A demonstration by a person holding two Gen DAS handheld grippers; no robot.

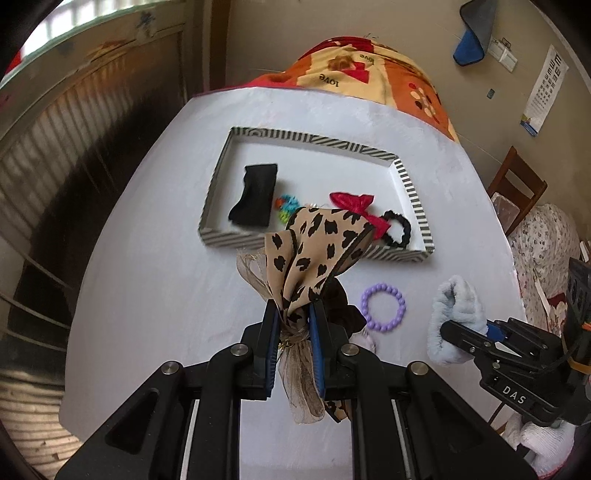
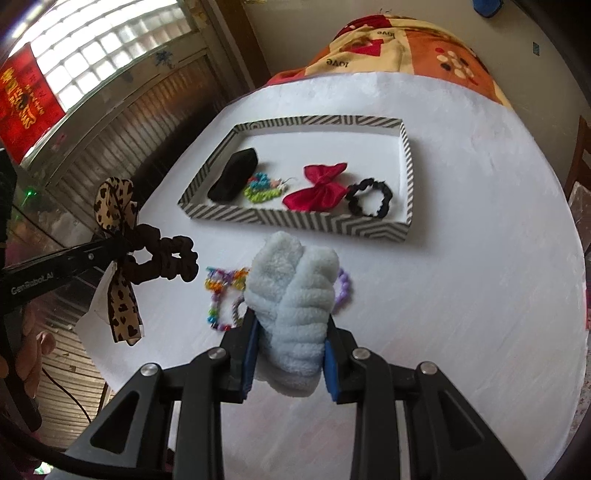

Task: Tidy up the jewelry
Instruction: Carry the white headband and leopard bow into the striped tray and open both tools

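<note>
You're holding the leopard-print ribbon scrunchie (image 1: pixel 314 258) in the L gripper (image 1: pixel 293 314) and the pale-blue fluffy scrunchie (image 2: pixel 295 306) in the R gripper (image 2: pixel 290 332), w/ the striped shallow tray (image 2: pixel 295 218) lying straight ahead of both.

A white table (image 2: pixel 461 258) stands near a beige wall (image 1: pixel 424 44) carrying an eye chart (image 1: pixel 546 88), a socket (image 1: pixel 502 51) and a hanging blue-grey cloth (image 1: pixel 474 31). Daylight enters a barred window (image 2: pixel 107 48). An orange patterned blanket (image 1: pixel 373 74) lies behind; 1 wooden chair (image 1: pixel 517 184) stands right.
</note>
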